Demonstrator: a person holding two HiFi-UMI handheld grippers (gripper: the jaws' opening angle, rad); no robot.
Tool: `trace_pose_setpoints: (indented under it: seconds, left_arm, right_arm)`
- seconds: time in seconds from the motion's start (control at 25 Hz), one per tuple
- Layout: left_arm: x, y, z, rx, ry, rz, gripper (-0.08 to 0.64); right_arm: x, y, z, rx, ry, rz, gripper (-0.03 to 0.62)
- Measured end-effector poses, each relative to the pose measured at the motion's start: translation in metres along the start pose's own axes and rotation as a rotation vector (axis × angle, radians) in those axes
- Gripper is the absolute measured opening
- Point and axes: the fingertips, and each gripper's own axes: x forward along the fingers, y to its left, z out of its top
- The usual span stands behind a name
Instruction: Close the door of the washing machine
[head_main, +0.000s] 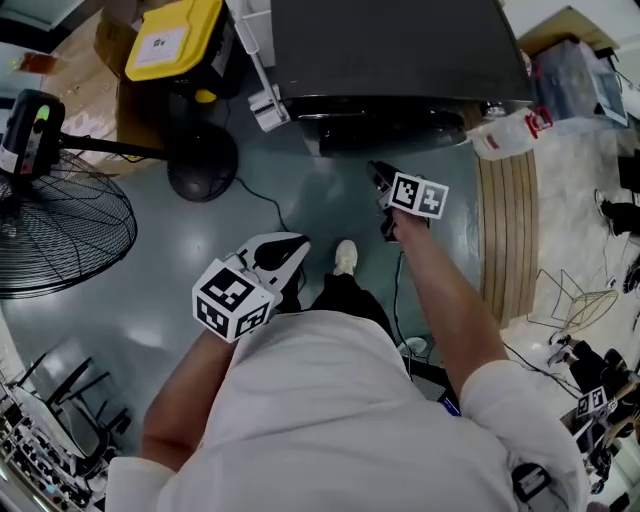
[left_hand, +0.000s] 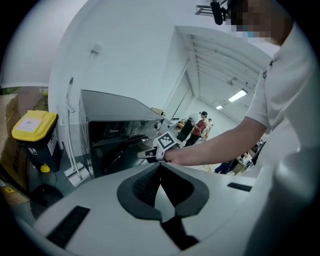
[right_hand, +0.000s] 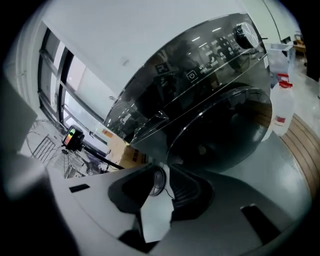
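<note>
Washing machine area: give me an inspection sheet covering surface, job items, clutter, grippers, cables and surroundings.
Surface: glossy grey floor.
Job's things: dark washing machine; round door looks pushed to, latch cannot be told.
Clutter: yellow-lidded bin, white jug, floor fan.
Grippers: left gripper shut, empty; right gripper open, empty, facing the door.
Cables: black cable on the floor.
Surroundings: wooden slat platform; people in the distance.
</note>
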Motion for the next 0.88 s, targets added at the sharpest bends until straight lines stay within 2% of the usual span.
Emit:
trace_pose_setpoints:
  seconds: [0.24, 0.52, 0.88]
  left_arm:
    - [0.003, -0.006, 0.002, 0.017, -0.022, -0.005, 0.017]
    - [0.007, -0.015, -0.001, -0.01, -0.038, -0.009, 0.017]
    - [0.013, -0.036, 0.002, 0.01, -0.062, -0.012, 0.017]
  right_arm:
    - [-0.041, 0.024, -0.021, -0.106, 0.044, 0.04, 0.097]
    - [-0.102, 0.051, -0.055, -0.225, 0.107, 0.08, 0.088]
    - [-0.177, 0.076, -0.069, -0.432, 0.133, 0.111, 0.078]
